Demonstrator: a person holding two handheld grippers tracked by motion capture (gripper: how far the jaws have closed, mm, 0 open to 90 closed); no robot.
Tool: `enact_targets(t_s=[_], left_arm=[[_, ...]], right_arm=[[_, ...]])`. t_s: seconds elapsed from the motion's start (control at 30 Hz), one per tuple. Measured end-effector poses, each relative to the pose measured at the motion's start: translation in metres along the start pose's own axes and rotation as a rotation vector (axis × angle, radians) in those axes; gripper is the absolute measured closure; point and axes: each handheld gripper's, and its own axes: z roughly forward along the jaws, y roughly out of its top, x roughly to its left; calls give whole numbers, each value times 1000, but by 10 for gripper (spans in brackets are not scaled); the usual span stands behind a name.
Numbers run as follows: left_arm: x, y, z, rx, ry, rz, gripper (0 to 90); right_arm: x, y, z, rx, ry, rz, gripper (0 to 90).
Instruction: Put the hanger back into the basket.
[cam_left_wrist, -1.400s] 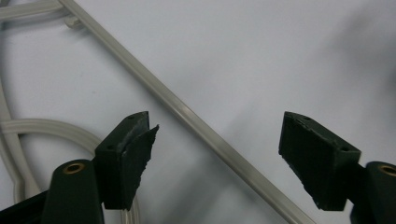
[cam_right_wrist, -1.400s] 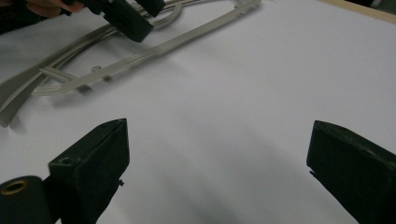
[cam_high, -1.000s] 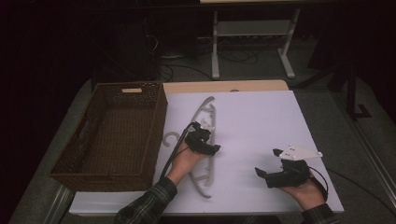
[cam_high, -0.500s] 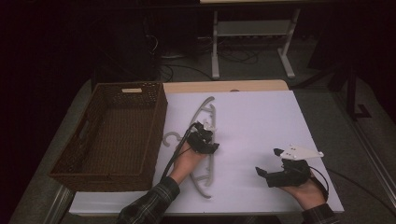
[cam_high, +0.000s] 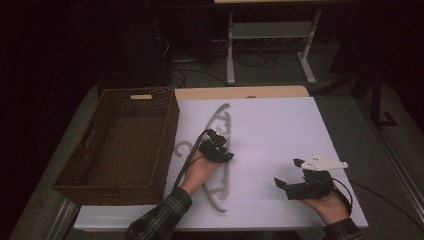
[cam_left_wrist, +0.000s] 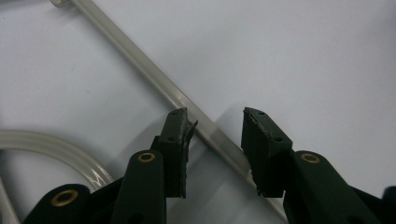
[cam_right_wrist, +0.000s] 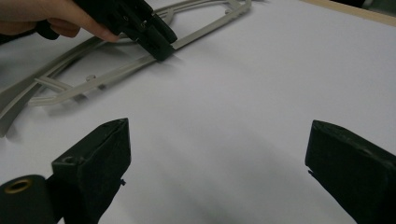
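Near edge of tabletop (cam_high: 280, 125), white sheet over it. Right hand (cam_high: 327, 202) low at the near right corner, holding right tongs (cam_high: 289, 172); grey three-cornered plate (cam_high: 320, 162) on top. Spread wide in the right gripper view (cam_right_wrist: 217, 135), nothing between them, white sheet below.

Farther in, near the middle: plaid sleeve (cam_high: 160, 220), left hand (cam_high: 200, 167), left tongs (cam_high: 219, 142) pointed away and down onto a grey plastic hanger (cam_high: 222, 112). Hanger flat on the white sheet, long axis running near to far, hook (cam_high: 182, 148) toward the basket. In the left gripper view, tongs (cam_left_wrist: 215, 116) set astride the hanger's straight bar (cam_left_wrist: 140, 65); have just been closing; a gap remains, one pad right at the bar, the other just off it. Not yet pinching. Same straddle seen from the right gripper view, tongs down on the bar (cam_right_wrist: 201, 28).

Left of the hanger: brown wicker basket (cam_high: 167, 135), rectangular, just beside the white sheet. Inside, woven bottom in sight. Small pale tag (cam_high: 141, 96) on the far rim; any writing on it too small to read.

Beyond: bare wooden strip of tabletop (cam_high: 240, 92) at the far edge. Behind that, a pale metal stand (cam_high: 270, 35) on the floor, surroundings dark.
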Motion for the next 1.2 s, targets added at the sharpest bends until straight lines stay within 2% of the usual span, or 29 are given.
enact_targets(t_s=[0.17, 0.3, 0.33, 0.37, 0.43, 0.47, 0.57, 0.77, 0.9, 0.93, 0.97, 1.0, 1.07, 1.13, 1.2], left_arm=[[1, 2, 3, 14, -2, -28, 591], [0, 4, 4, 18, -5, -22, 570], [-1, 4, 4, 15, -23, -19, 599], [-1, 4, 4, 15, -23, -19, 623], [-3, 4, 5, 11, -76, -28, 644], [-9, 4, 6, 17, -99, -6, 664], [-15, 5, 7, 20, -108, 10, 668], [-18, 6, 7, 19, -119, 19, 676], [-31, 8, 7, 16, -164, 65, 687], [-33, 8, 5, 9, -181, 84, 726], [-35, 9, 4, -3, -206, 86, 849], [-36, 9, 4, 7, -221, 87, 870], [-36, 9, 1, 6, -206, 98, 829], [-35, 8, -1, 2, -198, 92, 802], [-32, 6, -7, -13, -185, 83, 762]], right_arm=[[-1, 0, 0, -2, -1, 0, 64], [-1, 0, 0, -2, -1, -1, 64], [0, 1, 0, -3, 0, 0, 64], [0, 1, 0, -3, -1, 1, 64], [-1, 1, 0, -3, 0, 0, 65], [-1, 1, 0, -2, 1, 0, 65], [-1, 1, 0, -3, 1, 0, 66], [-1, 1, 1, -2, 2, 1, 66], [-1, 2, 1, -2, 4, 1, 69], [-1, 2, 1, -1, 4, 0, 70], [-1, 2, 1, -1, 5, 1, 73], [-1, 2, 1, 0, 6, 0, 76], [-2, 3, 1, -1, 6, 2, 91], [-3, 4, 1, -1, 4, 2, 102], [-6, 8, 2, 7, 11, -8, 157]])
